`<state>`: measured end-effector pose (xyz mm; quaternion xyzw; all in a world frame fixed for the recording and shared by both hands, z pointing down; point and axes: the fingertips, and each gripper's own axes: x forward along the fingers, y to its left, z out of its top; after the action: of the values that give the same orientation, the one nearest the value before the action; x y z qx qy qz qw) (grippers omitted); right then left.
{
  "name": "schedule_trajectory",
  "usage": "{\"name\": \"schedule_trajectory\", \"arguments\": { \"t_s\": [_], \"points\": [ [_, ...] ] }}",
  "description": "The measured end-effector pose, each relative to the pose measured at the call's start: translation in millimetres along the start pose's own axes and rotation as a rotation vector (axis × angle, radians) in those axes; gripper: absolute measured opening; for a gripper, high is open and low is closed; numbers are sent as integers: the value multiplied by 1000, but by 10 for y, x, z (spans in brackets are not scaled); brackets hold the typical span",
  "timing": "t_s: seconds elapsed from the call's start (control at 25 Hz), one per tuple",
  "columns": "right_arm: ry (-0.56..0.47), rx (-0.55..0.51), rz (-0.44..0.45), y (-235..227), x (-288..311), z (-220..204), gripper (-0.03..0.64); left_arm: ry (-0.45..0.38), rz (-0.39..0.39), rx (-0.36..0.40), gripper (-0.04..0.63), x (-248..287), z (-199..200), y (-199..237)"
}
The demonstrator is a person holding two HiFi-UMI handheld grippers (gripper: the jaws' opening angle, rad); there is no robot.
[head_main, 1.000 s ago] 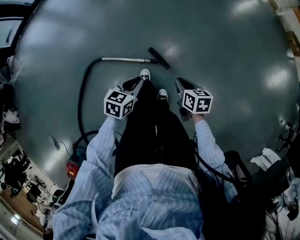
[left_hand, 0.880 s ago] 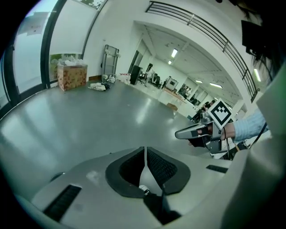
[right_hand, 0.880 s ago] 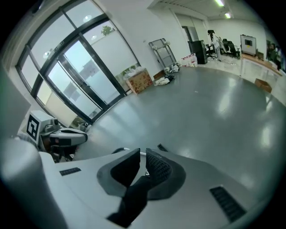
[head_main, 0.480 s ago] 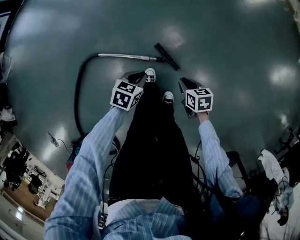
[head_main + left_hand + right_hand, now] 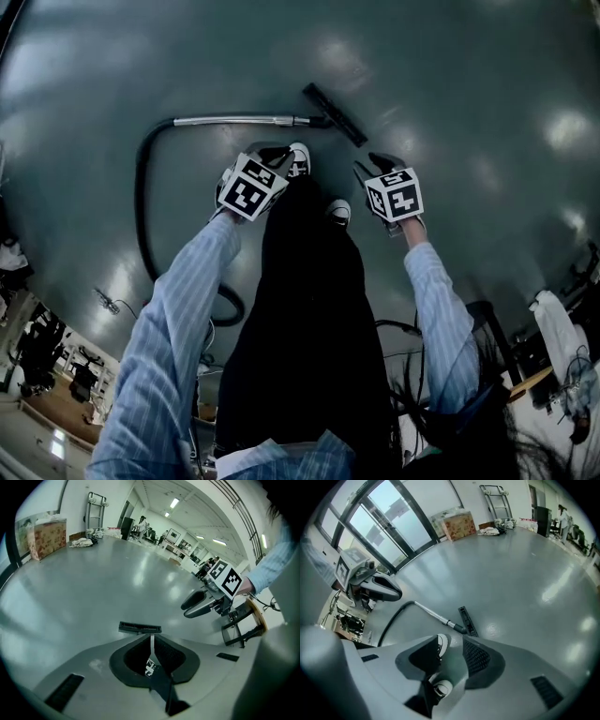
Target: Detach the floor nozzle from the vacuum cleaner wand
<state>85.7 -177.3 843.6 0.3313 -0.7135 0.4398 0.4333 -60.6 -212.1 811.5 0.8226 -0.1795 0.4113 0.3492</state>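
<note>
The vacuum's silver wand lies on the grey floor, with the black floor nozzle fitted on its right end. A black hose curves away from its left end. My left gripper hangs above the floor near the wand, shut and empty. In the left gripper view the nozzle lies just past the left gripper. My right gripper hovers to the right of the nozzle. Its jaws are opening, with nothing between them. The right gripper view shows the wand and the nozzle beyond the right gripper.
The person's two shoes stand between the grippers, close to the wand. A cardboard box and a hand cart stand by the far wall. A stool is off to the right. Clutter lines the room's edges.
Both grippers have sunk towards the floor and come closer to the wand and nozzle. The person has bent further forward.
</note>
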Motion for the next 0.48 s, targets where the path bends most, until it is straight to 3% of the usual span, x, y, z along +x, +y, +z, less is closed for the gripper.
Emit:
{"name": "schedule_trajectory", "arguments": {
  "t_s": [0.28,0.4,0.48],
  "points": [
    [-10,-86,-26,-314,723,-226,184,45,56,110,32,769,-336,460],
    [-16,-80,-38,-489,1045,-320,202,76,33,168,115,1130,-528,575],
    [-20,-75,-41,-591,1247,-359,213,108,25,216,133,1359,-668,650]
  ]
}}
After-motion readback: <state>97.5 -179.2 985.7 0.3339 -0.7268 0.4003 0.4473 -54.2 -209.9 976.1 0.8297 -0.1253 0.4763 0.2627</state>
